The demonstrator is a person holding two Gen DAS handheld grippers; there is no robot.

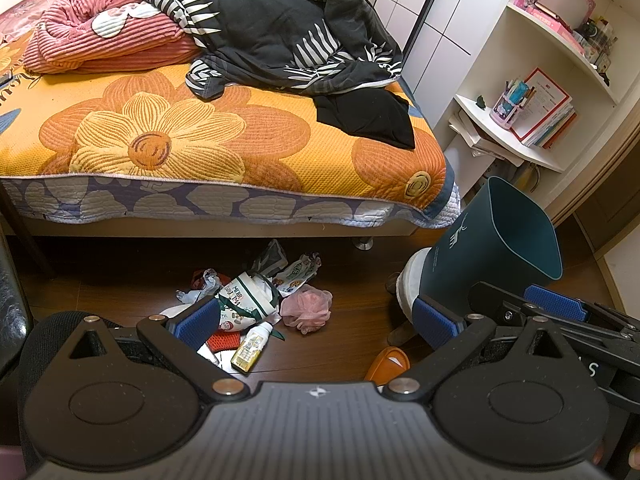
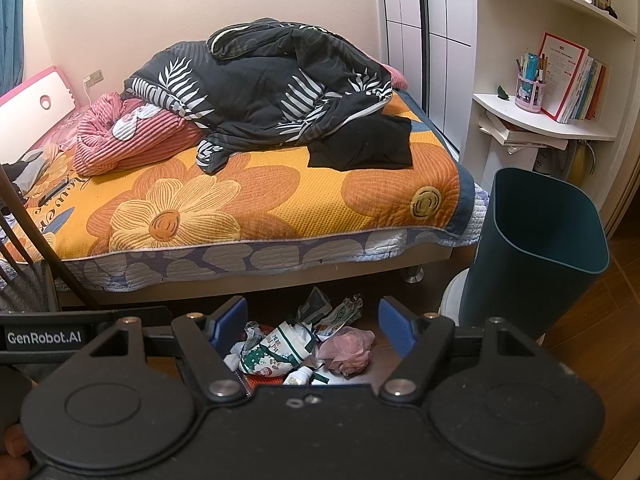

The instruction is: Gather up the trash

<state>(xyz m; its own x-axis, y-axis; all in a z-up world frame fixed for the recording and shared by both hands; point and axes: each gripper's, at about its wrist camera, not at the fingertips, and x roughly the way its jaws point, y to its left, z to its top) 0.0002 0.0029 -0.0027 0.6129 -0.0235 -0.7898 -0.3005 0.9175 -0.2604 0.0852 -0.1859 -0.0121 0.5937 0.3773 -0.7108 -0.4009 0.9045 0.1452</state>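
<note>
Both tools hang over the floor with jaws spread wide, gripping nothing. Ahead of the left hand-held gripper, between its fingers, lies the trash pile: crumpled wrappers, a pink mesh puff, a small bottle. The right hand-held gripper frames the same pile. To its right stands the teal bin; its contents cannot be seen.
</note>
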